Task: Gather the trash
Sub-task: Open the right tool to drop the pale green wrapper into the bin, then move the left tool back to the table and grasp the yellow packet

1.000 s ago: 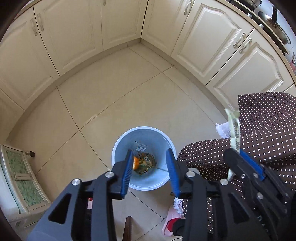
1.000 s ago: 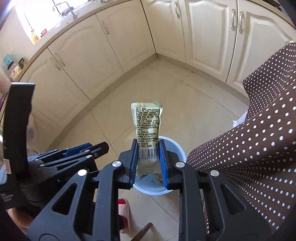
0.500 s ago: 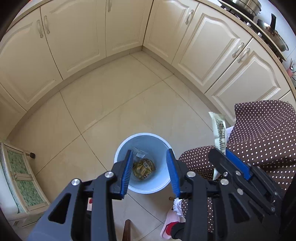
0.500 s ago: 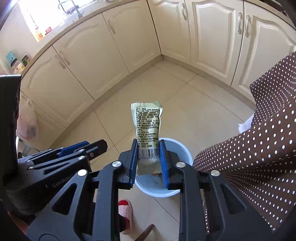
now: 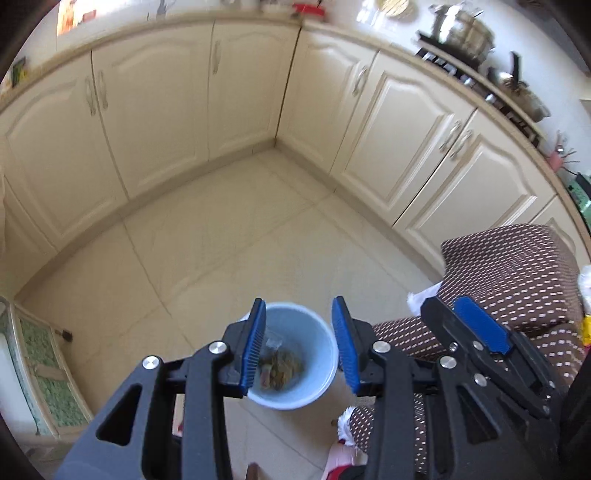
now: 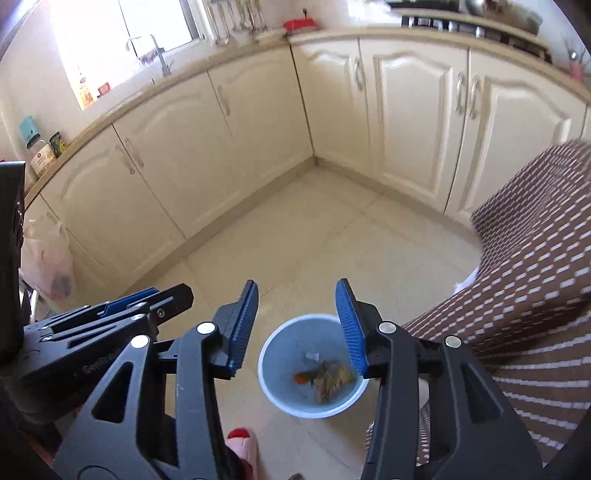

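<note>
A pale blue trash bin [image 5: 321,354] [image 6: 280,354] stands on the tiled floor below both grippers. Inside it lies a heap of wrappers and orange scraps [image 6: 327,374] [image 5: 280,367]. My left gripper [image 5: 298,345] hangs above the bin, open, with nothing between its blue pads. My right gripper [image 6: 297,326] is also above the bin; its jaws are opening and nothing is between them. In the left wrist view the right gripper [image 5: 469,332] shows at the right, and in the right wrist view the left gripper [image 6: 147,306] shows at the left.
Cream cabinets [image 6: 236,147] line two walls and meet in a corner. A person's brown dotted clothing [image 6: 535,277] fills the right side, with a pink slipper [image 6: 243,446] near the bin. A plastic bag [image 6: 48,266] hangs at left. Pots [image 5: 461,29] sit on the stove.
The right gripper let go of the green snack wrapper, which is gone from its jaws, and the jaws spread. Both grippers rose and tilted up, so more of the cabinets shows.
</note>
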Demonstrator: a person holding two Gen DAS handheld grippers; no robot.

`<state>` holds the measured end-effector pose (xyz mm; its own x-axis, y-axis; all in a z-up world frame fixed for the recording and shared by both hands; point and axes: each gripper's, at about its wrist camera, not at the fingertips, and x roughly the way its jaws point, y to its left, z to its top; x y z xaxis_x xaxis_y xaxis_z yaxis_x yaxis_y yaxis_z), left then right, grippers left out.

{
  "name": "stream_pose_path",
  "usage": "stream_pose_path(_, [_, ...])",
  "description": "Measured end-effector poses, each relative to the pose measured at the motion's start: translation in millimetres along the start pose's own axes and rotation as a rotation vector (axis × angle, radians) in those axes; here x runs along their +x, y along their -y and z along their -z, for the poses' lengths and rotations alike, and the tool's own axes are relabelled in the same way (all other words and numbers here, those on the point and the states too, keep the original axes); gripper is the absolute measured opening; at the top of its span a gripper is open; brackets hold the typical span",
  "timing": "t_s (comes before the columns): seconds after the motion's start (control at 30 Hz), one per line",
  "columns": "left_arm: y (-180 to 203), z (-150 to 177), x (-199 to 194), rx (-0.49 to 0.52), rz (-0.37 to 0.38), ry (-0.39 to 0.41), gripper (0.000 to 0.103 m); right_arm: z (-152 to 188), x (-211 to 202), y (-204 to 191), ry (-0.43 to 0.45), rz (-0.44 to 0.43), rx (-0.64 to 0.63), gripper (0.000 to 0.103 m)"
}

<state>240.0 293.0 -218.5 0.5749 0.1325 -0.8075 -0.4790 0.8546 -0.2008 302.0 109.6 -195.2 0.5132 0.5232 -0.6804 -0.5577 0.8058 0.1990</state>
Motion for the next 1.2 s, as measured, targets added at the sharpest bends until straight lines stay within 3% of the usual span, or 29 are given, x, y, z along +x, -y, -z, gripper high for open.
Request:
stream_pose_path(0.17, [26,0,-41,0.046,0.041,0.102,0.037,-9,-61,6,0.123,0.053,-0.004,0.044])
stream_pose_path(0.4, [91,13,-115,0.153,0.119,0.279,0.037,-9,-157,34,0.294,0.155,0.024,0.048])
stream_pose_path(0.63, [172,41,-168,0.295,0.221,0.386,0.052,9,-235,83,0.398,0.289,0.109,0.055])
stream_pose_path(0.8, [229,63,-178,0.392,0.285,0.369,0.061,30,-274,137,0.418,0.390,0.205,0.057])
stream_pose_path(0.93, [269,80,-167,0.481,0.304,0.322,0.062,49,-294,184,0.406,0.462,0.292,0.058])
stream_pose_path(1.2, [320,94,-116,0.524,0.363,0.138,0.062,76,-292,249,0.312,0.522,0.407,0.059])
